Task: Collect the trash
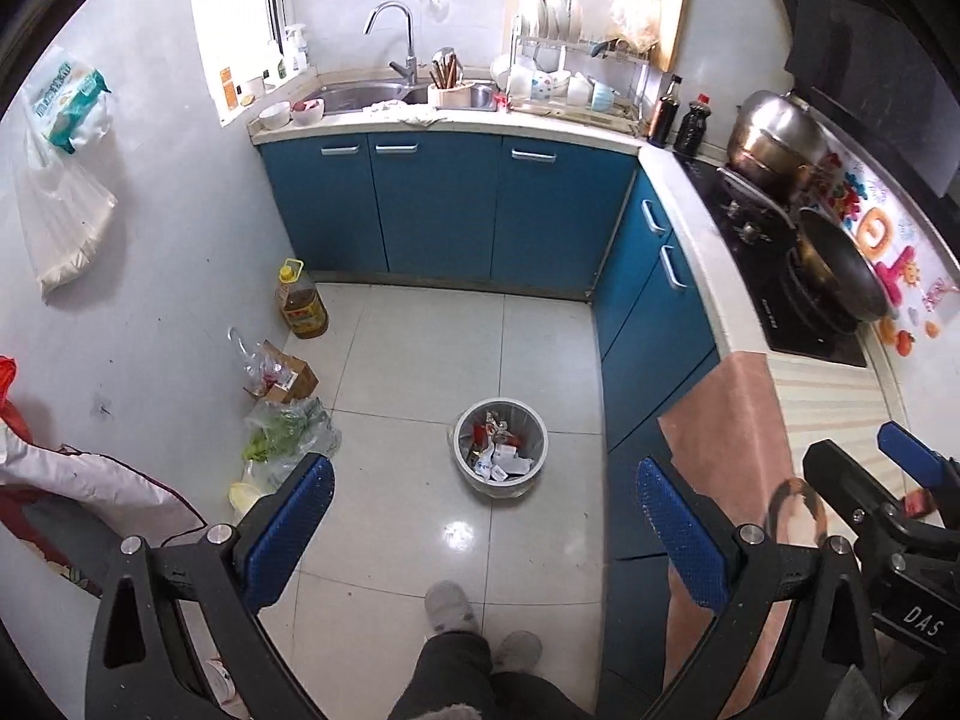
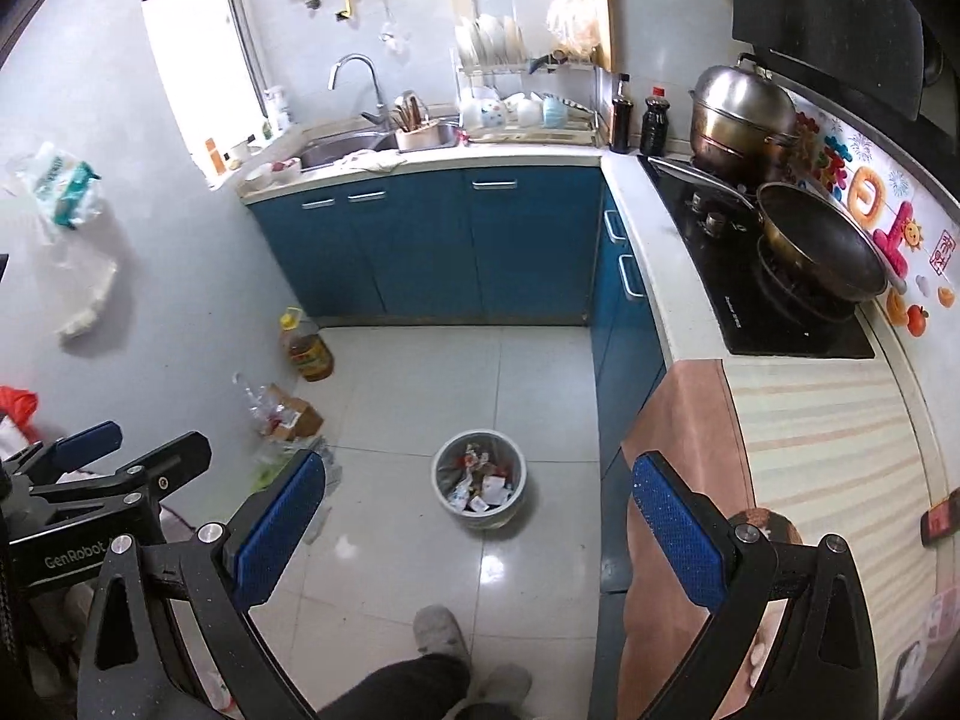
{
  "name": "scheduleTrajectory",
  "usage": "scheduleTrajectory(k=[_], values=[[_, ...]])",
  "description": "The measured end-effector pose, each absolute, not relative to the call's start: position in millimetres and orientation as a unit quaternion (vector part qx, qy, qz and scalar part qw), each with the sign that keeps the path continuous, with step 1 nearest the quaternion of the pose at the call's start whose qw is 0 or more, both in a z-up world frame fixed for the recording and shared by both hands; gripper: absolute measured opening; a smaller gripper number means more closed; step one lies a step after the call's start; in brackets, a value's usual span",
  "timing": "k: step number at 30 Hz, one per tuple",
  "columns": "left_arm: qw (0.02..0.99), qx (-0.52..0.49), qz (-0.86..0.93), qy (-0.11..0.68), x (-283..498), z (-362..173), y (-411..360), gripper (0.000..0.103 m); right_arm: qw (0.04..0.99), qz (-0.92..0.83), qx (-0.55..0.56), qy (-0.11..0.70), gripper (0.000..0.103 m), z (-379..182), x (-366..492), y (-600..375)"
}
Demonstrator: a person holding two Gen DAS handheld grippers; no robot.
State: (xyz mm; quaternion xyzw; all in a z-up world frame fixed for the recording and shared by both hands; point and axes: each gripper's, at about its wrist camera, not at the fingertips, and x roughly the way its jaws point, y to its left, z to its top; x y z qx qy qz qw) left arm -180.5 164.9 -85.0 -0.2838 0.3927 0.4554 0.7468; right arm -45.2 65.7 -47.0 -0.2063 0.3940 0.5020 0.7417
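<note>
A round grey trash bin [image 1: 501, 455] with wrappers and paper scraps inside stands on the tiled floor; it also shows in the right wrist view [image 2: 480, 487]. My left gripper [image 1: 483, 525] is open and empty, held high above the floor in front of the bin. My right gripper [image 2: 477, 525] is open and empty at the same height, to the right of the left one. A small red and black object [image 2: 941, 520] lies on the striped cloth [image 2: 828, 438] at the right. Each gripper shows in the other's view: the right one [image 1: 900, 498], the left one [image 2: 102, 462].
Blue cabinets [image 1: 438, 210] line the back and right. The sink [image 1: 360, 95], dish rack [image 1: 570, 78], pot [image 1: 774, 132] and wok [image 1: 840, 264] sit on the counter. An oil bottle [image 1: 302, 303], a box [image 1: 288, 375] and bags of greens [image 1: 288, 432] lie by the left wall. The person's slippered feet [image 1: 456, 606] stand below.
</note>
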Motion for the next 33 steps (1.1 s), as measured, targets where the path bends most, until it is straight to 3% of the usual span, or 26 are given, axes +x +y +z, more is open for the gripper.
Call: scheduleTrajectory(k=[8, 33], values=[[0.758, -0.29, 0.437, 0.388, -203.4, -60.1, 148.6, 0.103, 0.724, 0.516, -0.198, 0.413, 0.103, -21.6, -62.7, 41.3], [0.772, -0.302, 0.389, 0.402, -234.3, -63.6, 140.1, 0.103, 0.717, 0.507, -0.192, 0.437, 0.103, -20.3, -88.4, 25.4]])
